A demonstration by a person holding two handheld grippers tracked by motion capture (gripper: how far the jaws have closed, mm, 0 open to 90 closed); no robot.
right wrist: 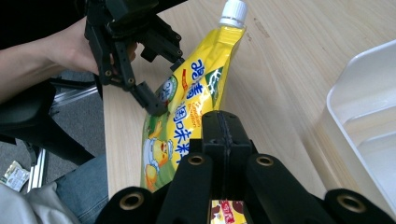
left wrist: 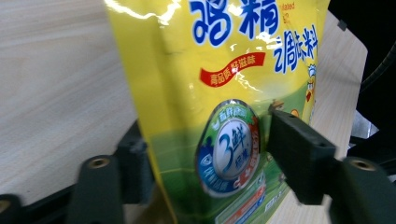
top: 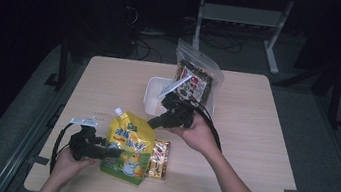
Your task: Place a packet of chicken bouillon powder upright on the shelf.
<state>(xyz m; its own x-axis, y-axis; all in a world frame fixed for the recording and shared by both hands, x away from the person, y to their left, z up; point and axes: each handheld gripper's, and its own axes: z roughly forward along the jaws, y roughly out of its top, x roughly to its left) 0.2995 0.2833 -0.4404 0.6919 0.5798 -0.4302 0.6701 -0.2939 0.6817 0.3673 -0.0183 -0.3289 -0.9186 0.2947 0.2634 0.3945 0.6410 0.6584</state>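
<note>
At the near left of the table (top: 253, 138), the left gripper (top: 109, 153) was clamped on the lower edge of a yellow spouted pouch (top: 127, 146). In the left gripper view the two black jaws sat on either side of the pouch (left wrist: 224, 93), one pressing its printed front and the other behind it, with the film pinched between them. The pouch stood tilted near the table's near edge, its white cap (top: 118, 112) pointing toward the far side. In the right gripper view the same pouch (right wrist: 187, 116) lay slanting across the wood with the left gripper (right wrist: 154, 105) biting its side, and a hand (right wrist: 70, 46) wrapped around that gripper's body.

Just right of the pouch and touching it lay a small gold and red packet (top: 158, 159), flat on the table.

Farther in, near the table's middle, the right gripper (top: 153, 122) hung above the wood, held from the right by the person's hand (top: 198, 133). Its jaws were pressed together with nothing between them, as the right gripper view showed.

Beyond it sat a white tray (top: 152, 96), whose rim (right wrist: 355, 93) also showed at the right of the right gripper view. A clear zip bag of dark printed snacks (top: 196, 77) leaned up out of the tray's far right side.
</note>
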